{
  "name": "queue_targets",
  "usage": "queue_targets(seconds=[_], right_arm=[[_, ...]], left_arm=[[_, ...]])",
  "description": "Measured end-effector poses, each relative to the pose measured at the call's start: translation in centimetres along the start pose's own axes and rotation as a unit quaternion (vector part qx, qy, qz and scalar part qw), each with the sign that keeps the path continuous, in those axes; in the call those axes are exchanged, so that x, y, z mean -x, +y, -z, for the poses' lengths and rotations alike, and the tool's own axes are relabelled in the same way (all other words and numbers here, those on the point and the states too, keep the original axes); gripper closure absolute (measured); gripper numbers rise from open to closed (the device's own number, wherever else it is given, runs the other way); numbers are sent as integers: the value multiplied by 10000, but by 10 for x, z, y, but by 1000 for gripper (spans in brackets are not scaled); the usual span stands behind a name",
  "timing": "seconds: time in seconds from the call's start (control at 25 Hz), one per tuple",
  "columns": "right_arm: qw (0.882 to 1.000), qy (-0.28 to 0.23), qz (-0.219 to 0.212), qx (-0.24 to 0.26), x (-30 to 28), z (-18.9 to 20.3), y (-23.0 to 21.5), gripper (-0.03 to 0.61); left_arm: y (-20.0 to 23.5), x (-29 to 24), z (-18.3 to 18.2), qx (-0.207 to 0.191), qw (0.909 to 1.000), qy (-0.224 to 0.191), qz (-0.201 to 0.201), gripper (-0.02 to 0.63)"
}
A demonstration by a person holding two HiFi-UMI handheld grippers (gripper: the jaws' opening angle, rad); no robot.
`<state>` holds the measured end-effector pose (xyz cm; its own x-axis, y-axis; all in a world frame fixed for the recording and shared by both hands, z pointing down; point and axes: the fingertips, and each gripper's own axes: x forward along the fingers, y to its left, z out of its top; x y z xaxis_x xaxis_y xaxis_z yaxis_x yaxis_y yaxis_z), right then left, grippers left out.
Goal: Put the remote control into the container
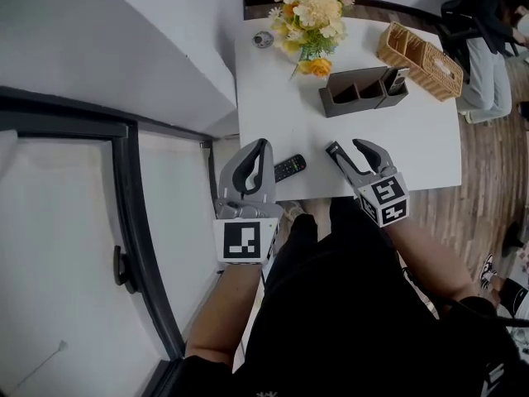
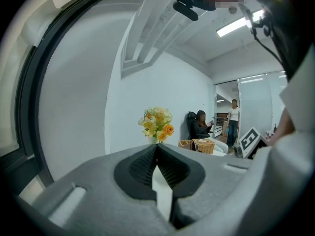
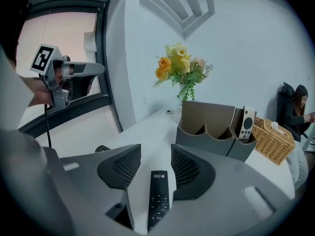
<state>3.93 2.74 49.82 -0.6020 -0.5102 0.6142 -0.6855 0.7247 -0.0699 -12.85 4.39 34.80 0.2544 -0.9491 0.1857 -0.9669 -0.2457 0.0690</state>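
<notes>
Over on the left, the left gripper (image 1: 263, 145) hangs off the near corner of the white table (image 1: 372, 147), its jaws pressed together at the tips with nothing between them. It looks like a bystander for this one.

Moving across, there's the remote control (image 1: 289, 167), black, lying flat close to the table's front edge, between the two grippers in the head view.

Next, the right gripper (image 1: 344, 145), and this is where the action is. Its jaws stand wide apart and it tilts down towards the table. In the right gripper view the remote control (image 3: 158, 195) sits lengthwise right in the gap, with table showing either side of it and neither pad touching it. So I'd call this the reach for the pick-up, grasp not yet made. I'd say the gripper needs to drop level with the remote, keep it centred, then close across its narrow width.

Further right and back stands the container (image 1: 364, 91), a dark grey organiser, well apart from the remote. A light-coloured remote (image 3: 247, 123) already stands in its right-hand compartment, and the other compartments look free.
</notes>
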Motion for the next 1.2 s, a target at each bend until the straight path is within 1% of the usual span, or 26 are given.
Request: queue_targets(seconds=[0.12,0.28,0.52,0.8,1.0,1.2], right_arm=[[9998,182,13,-103,-8,14,5,377],[9988,450,-131,-140,-21,35,12,359],[9971,729,-210,85,-43,53,5,339],[9945,997,-312,68,-60,74,2,333],[9924,1184,-247,222,-70,83,1,319],[9903,1356,-208,224,-78,91,-2,311]], left_arm=[[3,-2,7,60,9999,23,94,614],[5,-7,22,86,9998,112,156,614],[10,-17,37,261,9993,274,28,614],[6,-24,53,312,9985,445,12,614],[10,-25,62,374,9976,574,-39,614],[16,-23,66,401,9973,605,-131,614]])
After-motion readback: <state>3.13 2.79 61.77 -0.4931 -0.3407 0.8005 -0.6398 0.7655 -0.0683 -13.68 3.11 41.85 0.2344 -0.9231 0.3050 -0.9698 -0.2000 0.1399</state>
